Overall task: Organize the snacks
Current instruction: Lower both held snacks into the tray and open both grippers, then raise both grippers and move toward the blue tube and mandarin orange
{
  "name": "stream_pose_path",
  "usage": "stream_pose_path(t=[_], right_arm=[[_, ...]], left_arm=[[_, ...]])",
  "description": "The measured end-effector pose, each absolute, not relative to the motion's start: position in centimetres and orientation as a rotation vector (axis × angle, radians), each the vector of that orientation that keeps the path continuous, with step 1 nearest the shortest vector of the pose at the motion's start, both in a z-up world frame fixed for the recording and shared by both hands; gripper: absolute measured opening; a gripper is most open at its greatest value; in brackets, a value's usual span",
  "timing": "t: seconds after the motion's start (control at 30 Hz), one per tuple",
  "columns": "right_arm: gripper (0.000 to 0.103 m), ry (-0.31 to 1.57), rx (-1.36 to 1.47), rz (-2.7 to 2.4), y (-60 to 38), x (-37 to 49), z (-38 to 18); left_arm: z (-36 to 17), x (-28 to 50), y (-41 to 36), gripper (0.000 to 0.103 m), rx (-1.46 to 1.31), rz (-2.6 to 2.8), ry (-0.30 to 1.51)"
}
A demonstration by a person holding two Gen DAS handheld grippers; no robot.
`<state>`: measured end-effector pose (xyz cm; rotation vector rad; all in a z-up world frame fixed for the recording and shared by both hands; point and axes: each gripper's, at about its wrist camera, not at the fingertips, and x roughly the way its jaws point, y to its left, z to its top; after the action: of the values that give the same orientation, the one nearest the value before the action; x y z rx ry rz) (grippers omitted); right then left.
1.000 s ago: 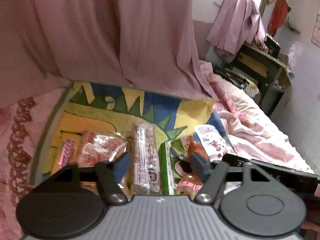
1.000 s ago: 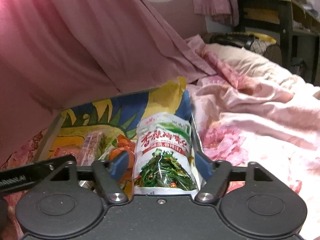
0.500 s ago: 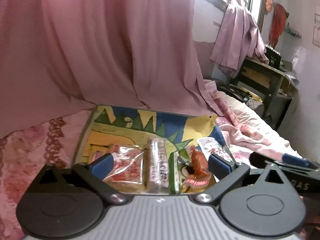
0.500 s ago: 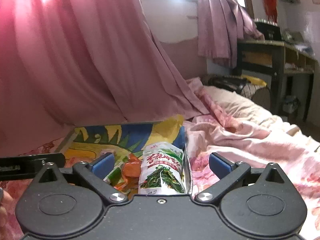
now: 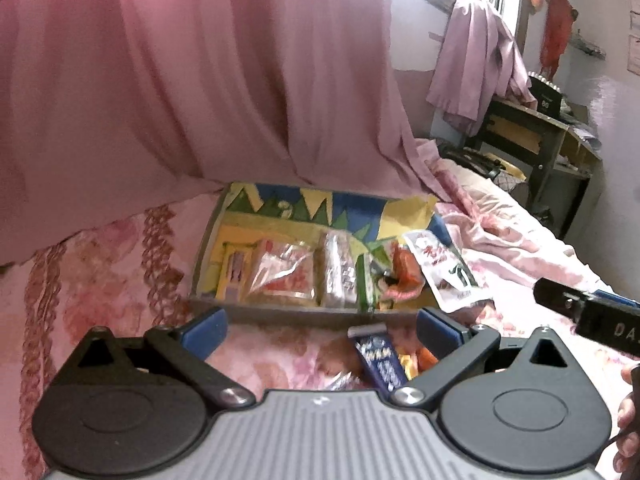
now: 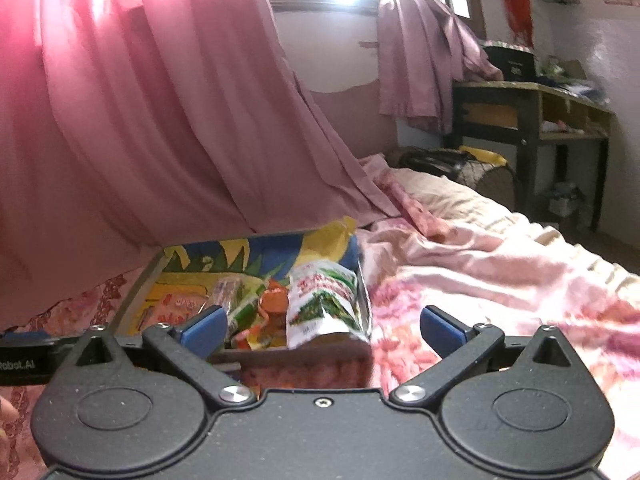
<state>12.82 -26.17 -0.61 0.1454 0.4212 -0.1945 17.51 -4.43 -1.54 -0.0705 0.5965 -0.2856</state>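
On the bed, your left tongs and right tongs have just opened wide, both empty, short of the snack tray's near edge.

Left gripper: grey ribbed housing, small pale mark at top centre. Two black teardrop plates with round recessed discs and triangular cut-outs. Black link arms on silver pivot pins, small screws near tips. Fingers carried blue pads.

Right gripper: same pattern, housing speckled black, single screw at top centre. Blue pads on fingers. Silver pivots clean.

White lettering on black side bars of both units, partly cropped. Person's fingertips at frame edge; no sleeve visible.
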Motion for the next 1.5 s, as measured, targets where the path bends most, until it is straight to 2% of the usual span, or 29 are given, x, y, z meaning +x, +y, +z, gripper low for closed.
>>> stream_pose_path(t=[0.67, 1.5], right_arm=[[0.102, 0.556, 0.180, -0.172, -23.1, 6.1, -2.2], [0.102, 0.772, 0.122, -0.086, -20.8, 7.2, -4.1]], left_arm=[[-3.9, 11.0, -0.8, 0.103, -0.026, -0.178, 0.747], [-5.6, 11.8, 0.0, 0.103, -0.025, -0.131, 0.873]])
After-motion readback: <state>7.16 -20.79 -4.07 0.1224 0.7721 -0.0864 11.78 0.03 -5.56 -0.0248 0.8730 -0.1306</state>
